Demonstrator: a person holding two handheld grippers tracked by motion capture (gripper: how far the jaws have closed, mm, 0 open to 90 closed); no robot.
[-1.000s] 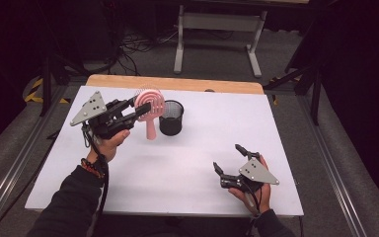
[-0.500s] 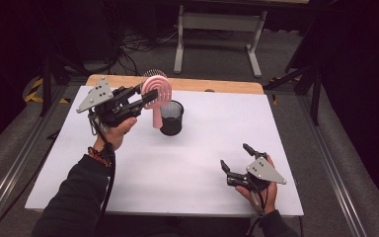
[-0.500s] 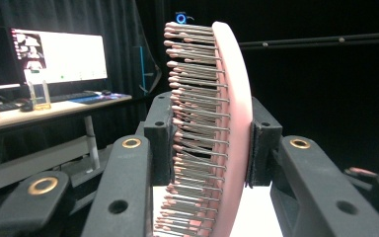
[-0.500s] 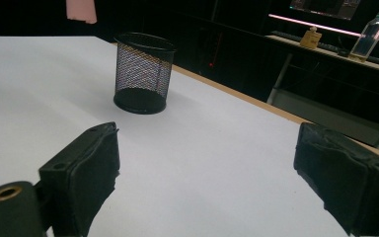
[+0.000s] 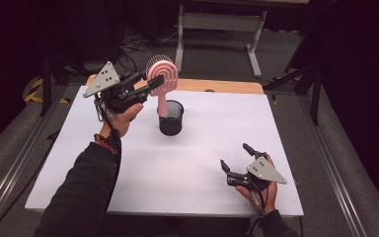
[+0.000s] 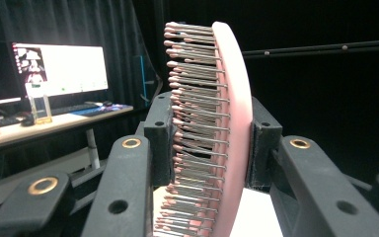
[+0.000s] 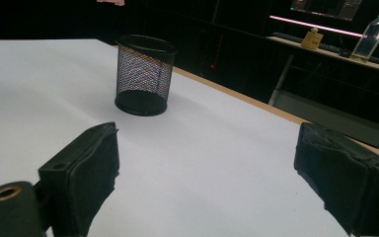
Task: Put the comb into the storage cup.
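My left gripper (image 5: 147, 87) is shut on the head of a pink hairbrush (image 5: 162, 74), holding it upright above the table's far left. In the left gripper view the jaws pinch the brush head (image 6: 229, 123) from both sides, with the bristles facing left. The brush handle points down over a black mesh cup (image 5: 170, 118). In the right gripper view the cup (image 7: 144, 74) looks empty. My right gripper (image 5: 235, 156) rests low near the front right of the table, open with nothing between its jaws (image 7: 207, 163).
The white table top (image 5: 202, 197) has a wooden strip (image 5: 227, 86) along its far edge. A metal stand (image 5: 217, 22) is on the floor behind it. A lit monitor (image 6: 59, 69) on a desk and a bottle (image 7: 372, 32) stand off the table.
My left gripper has lifted the pink hairbrush and carried it toward the far side, so its handle now hangs over the mesh cup. The right gripper has barely shifted.
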